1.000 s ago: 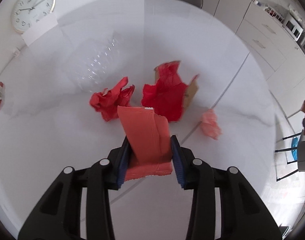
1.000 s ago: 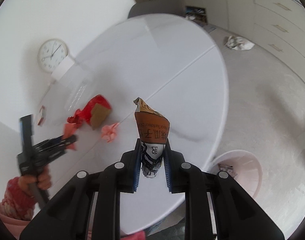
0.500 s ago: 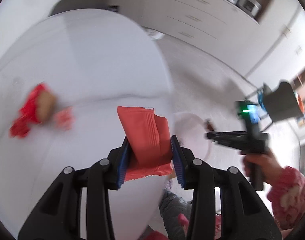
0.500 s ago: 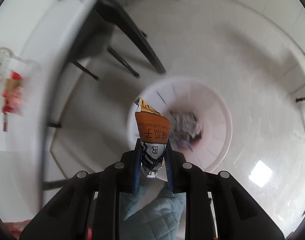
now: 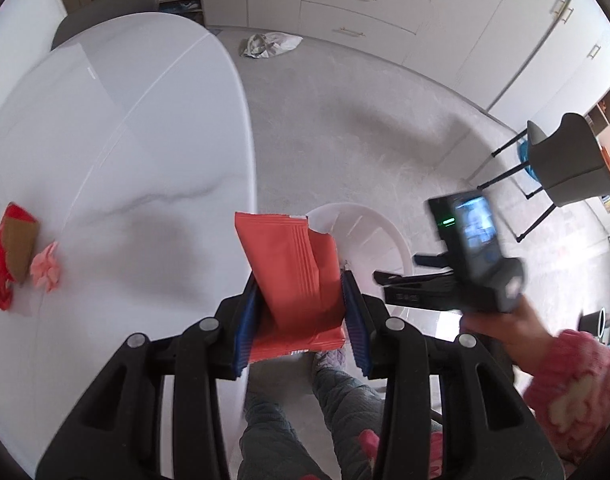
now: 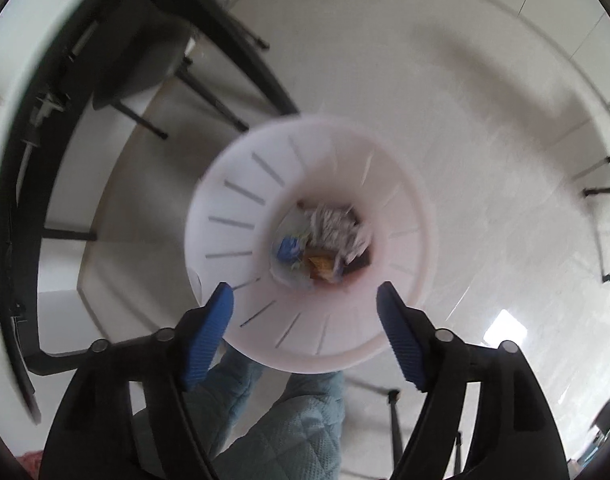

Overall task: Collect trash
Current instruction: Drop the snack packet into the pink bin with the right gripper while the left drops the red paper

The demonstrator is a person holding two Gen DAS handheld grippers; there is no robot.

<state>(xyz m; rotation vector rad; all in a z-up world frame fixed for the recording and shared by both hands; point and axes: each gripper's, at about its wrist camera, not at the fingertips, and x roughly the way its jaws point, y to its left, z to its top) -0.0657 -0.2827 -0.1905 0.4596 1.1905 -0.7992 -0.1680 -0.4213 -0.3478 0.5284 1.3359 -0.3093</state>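
Note:
My left gripper (image 5: pixel 301 300) is shut on a red snack wrapper (image 5: pixel 293 276), held over the table's right edge. Beyond it on the floor stands the white trash bin (image 5: pixel 369 236). In the left wrist view my right gripper (image 5: pixel 397 270) hangs over that bin, carried by a hand in a pink sleeve. In the right wrist view my right gripper (image 6: pixel 305 300) points down into the white bin (image 6: pixel 233 216); its jaws are opening and nothing is between them. An orange wrapper (image 6: pixel 321 266) lies among the trash at the bin's bottom. Red crumpled paper (image 5: pixel 3 264) and a pink scrap (image 5: pixel 45 266) lie on the table.
The white round table (image 5: pixel 125 140) fills the left. A crumpled bag (image 5: pixel 269 42) lies on the grey floor by white cabinets (image 5: pixel 365 8). A grey chair (image 5: pixel 565 160) stands at right. The person's quilted legs (image 6: pixel 289 424) are below the bin; black table legs (image 6: pixel 225 20) are at left.
The left gripper swung right with the red wrapper from the table's middle to its edge. The right gripper dropped over the bin and opened; the orange wrapper has left its jaws.

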